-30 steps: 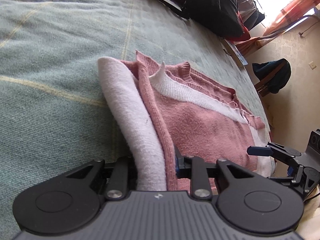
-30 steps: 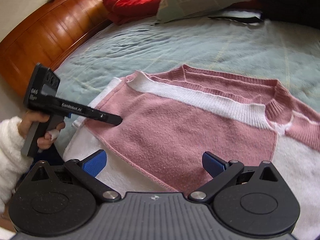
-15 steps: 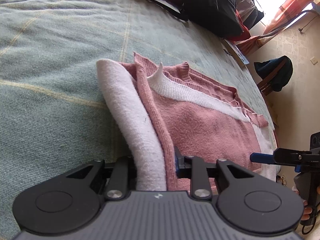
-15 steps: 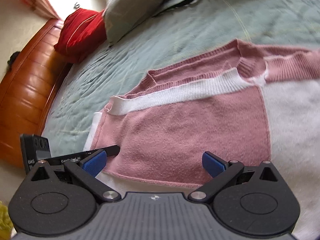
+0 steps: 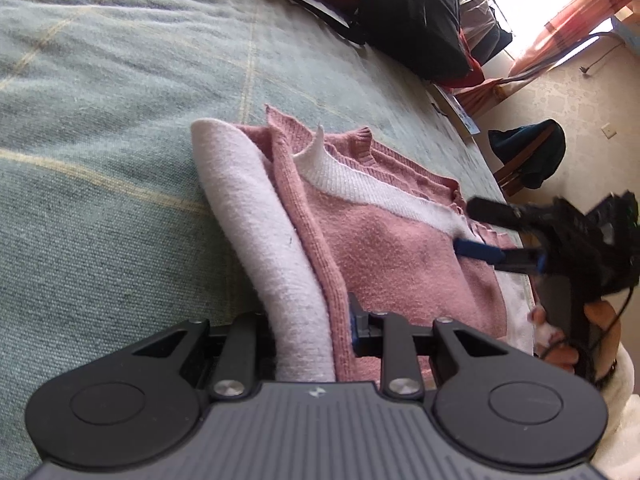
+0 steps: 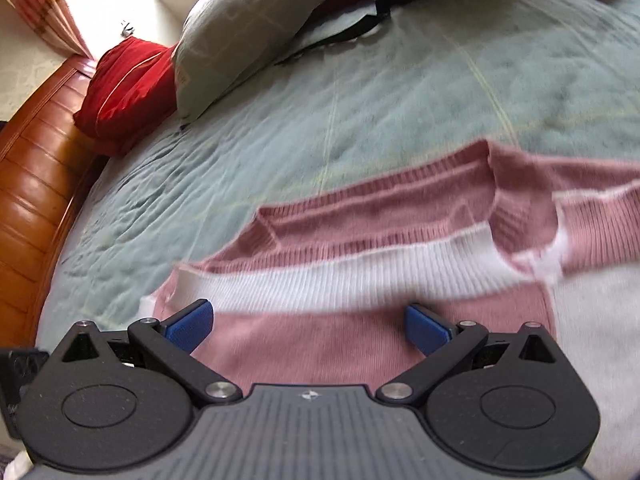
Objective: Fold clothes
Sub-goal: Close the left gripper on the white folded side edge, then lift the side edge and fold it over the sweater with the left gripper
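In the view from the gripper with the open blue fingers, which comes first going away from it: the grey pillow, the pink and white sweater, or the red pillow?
From the right gripper:
1. Pink and white sweater, directly under and ahead of the fingers.
2. Grey pillow, far up the bed, left of centre.
3. Red pillow, left beside the grey one; too close to call between them.

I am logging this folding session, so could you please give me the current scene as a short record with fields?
garment: pink and white sweater, partly folded, lying on the bed
surface: green bedspread
left gripper: shut on the sweater's folded edge
right gripper: open, low over the pink panel near the white ribbed band, gripping nothing
bedside items: grey pillow, red cushion, black backpack
view quality: right wrist view is motion-blurred
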`<state>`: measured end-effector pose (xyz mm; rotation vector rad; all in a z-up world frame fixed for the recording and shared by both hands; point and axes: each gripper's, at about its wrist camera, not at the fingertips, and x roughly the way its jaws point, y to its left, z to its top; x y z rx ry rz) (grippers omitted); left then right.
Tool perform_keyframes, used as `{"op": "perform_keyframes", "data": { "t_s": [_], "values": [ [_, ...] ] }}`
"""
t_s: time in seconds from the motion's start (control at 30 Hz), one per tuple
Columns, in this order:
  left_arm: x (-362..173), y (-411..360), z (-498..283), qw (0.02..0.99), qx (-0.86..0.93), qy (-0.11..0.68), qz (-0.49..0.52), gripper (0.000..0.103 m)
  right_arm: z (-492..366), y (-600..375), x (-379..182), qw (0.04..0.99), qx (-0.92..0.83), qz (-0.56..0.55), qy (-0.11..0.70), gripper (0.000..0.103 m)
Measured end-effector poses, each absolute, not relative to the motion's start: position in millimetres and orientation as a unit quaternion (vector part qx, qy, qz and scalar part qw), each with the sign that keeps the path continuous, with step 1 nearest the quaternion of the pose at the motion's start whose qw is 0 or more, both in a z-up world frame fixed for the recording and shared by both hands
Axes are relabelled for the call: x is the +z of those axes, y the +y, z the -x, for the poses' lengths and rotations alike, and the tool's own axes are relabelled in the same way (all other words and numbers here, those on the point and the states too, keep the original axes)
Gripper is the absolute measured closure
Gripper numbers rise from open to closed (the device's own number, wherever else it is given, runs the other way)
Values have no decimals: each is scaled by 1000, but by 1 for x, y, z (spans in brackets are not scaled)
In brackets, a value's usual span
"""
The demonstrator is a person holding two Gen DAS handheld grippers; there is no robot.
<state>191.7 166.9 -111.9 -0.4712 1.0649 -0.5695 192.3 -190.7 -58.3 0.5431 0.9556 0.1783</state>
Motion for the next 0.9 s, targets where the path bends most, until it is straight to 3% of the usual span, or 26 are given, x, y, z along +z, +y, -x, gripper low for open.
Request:
{"op": "perform_keyframes", "data": {
  "t_s": [0.5, 0.9],
  "values": [
    [-103, 160, -199, 773, -257, 538, 215, 82, -157, -190, -51, 824, 154, -247, 486, 0],
    [-41, 123, -181, 808, -245, 514, 153, 84, -141, -222, -41, 816, 199, -261, 477, 0]
  ]
}}
